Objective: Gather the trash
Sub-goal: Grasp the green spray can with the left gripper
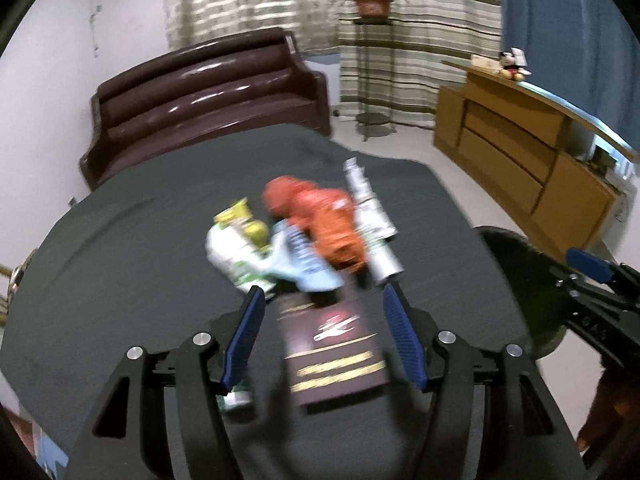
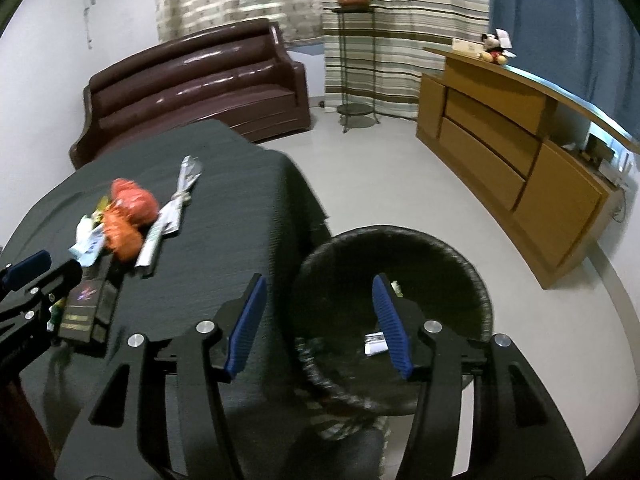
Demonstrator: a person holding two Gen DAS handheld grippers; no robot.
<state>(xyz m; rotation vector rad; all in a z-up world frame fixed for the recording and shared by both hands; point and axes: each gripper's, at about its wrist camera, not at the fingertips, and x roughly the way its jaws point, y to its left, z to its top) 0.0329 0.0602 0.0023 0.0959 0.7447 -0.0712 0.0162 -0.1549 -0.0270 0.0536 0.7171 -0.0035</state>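
I see the trash pile (image 1: 304,236) on the desk (image 1: 120,280), box (image 1: 332,352) nearest my left claw (image 1: 324,336). Bin (image 2: 396,312) stands right of the desk, under my right claw (image 2: 320,324). Sofa (image 2: 192,84) behind.

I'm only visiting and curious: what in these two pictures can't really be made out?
- Print on the dark box, left view: motion blur.
- Small green-white item, left view: mostly hidden behind the left gripper finger.
- Contents of the bin, right view: dark inside, partly covered by the right gripper; only a white scrap shows.
- Wrappers, both views: blurred, labels unreadable.
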